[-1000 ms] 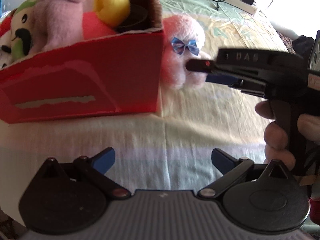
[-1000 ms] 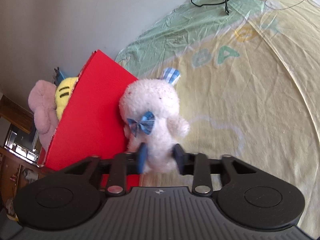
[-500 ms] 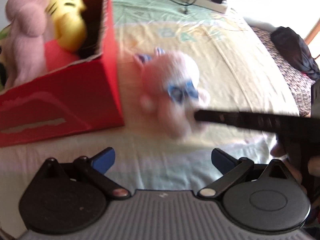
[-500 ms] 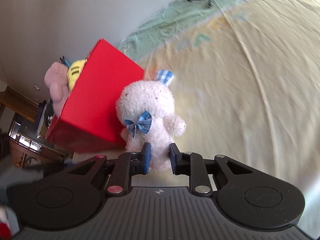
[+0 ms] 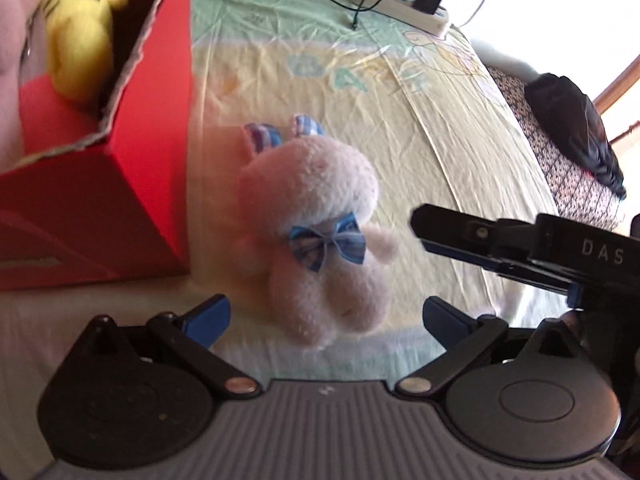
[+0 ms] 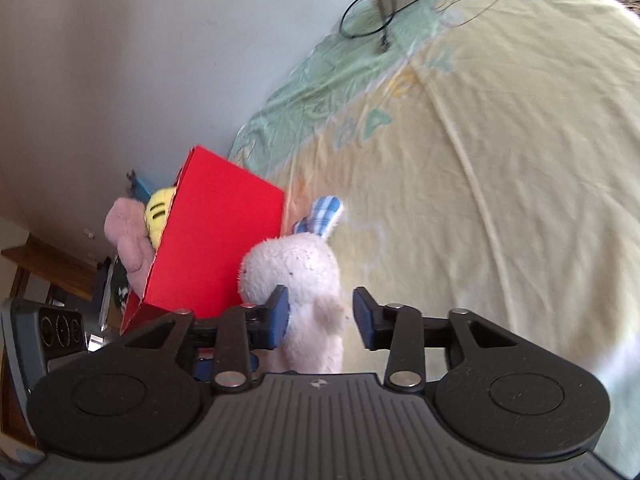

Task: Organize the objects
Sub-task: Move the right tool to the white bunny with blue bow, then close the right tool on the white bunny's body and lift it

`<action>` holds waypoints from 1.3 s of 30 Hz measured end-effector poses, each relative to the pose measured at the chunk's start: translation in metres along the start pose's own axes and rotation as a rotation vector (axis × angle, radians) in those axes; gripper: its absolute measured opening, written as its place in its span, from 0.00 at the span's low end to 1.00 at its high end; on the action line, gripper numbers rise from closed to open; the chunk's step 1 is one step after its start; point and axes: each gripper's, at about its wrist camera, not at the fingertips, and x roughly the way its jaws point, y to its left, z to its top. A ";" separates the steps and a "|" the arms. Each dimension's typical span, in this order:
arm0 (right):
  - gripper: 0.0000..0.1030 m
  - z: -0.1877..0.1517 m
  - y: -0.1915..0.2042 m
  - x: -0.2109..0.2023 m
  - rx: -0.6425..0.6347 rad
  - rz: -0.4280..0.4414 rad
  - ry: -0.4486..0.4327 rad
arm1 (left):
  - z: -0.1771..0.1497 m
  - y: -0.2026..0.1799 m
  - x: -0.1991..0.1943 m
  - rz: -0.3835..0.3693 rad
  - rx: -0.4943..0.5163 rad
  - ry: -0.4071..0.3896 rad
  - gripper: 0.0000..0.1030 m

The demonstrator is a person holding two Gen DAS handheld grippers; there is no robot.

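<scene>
while my left wrist view looks down the front of the white plush bunny (image 5: 320, 248), showing its blue bow (image 5: 327, 243) and checked ears (image 5: 280, 132), my right wrist view gets it from the side, bow hidden, one checked ear sticking up. the bunny lies on the yellow-green bedsheet (image 5: 400, 120) just beside the red box (image 5: 132, 184); i cannot tell whether it touches the box wall. my right gripper (image 6: 320, 314) stands with its jaws parted around the bunny's lower body, the left blue pad against the fur and the right pad clear of it, so nothing is clamped. from the left view that same gripper reaches in from the right edge as a dark bar (the letters "das" show on it), its tip just beside the bunny's arm. my left gripper (image 5: 324, 316) is spread wide, empty, its blue pads either side of the bunny's feet without touching. inside the red box only the left view shows the torn cardboard rim and a yellow striped plush (image 5: 78, 40); the right view adds a pink plush (image 6: 128, 236) poking out past the box's far side. farther back lie a white power strip (image 5: 400, 0) with a black charger and cable, and a dark bundle of cloth (image 5: 572, 128) at the bed's right edge.
</scene>
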 end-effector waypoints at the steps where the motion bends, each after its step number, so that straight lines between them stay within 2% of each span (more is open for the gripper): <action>1: 0.45 0.002 0.002 0.008 -0.013 0.009 0.018 | 0.001 0.002 0.001 0.004 -0.011 -0.008 0.99; 4: 0.47 0.003 0.005 0.027 -0.034 0.003 0.063 | 0.002 0.008 0.008 0.005 -0.044 0.001 0.99; 8: 0.46 0.001 0.005 0.045 0.007 0.075 0.122 | 0.006 0.019 0.019 -0.024 -0.099 0.030 0.98; 11: 0.42 -0.002 0.008 0.050 0.021 0.103 0.147 | 0.007 0.023 0.021 -0.031 -0.097 0.035 0.95; 15: 0.34 -0.004 0.009 0.042 0.008 0.112 0.160 | 0.006 0.016 0.018 -0.051 -0.051 0.022 0.89; 20: 0.32 -0.017 0.008 0.018 -0.030 0.111 0.147 | -0.005 -0.007 0.012 -0.051 0.086 0.005 0.88; 25: 0.32 -0.033 0.007 -0.006 -0.031 0.094 0.099 | -0.014 -0.019 0.009 -0.092 0.150 0.021 0.88; 28: 0.32 -0.040 0.013 -0.021 -0.059 0.092 0.051 | -0.016 -0.028 0.000 -0.100 0.211 -0.007 0.88; 35: 0.31 -0.045 0.043 -0.052 -0.155 0.132 -0.146 | -0.021 -0.040 -0.043 -0.100 0.301 -0.163 0.88; 39: 0.31 -0.043 0.064 -0.058 -0.207 0.164 -0.210 | -0.026 -0.038 -0.070 -0.086 0.328 -0.264 0.88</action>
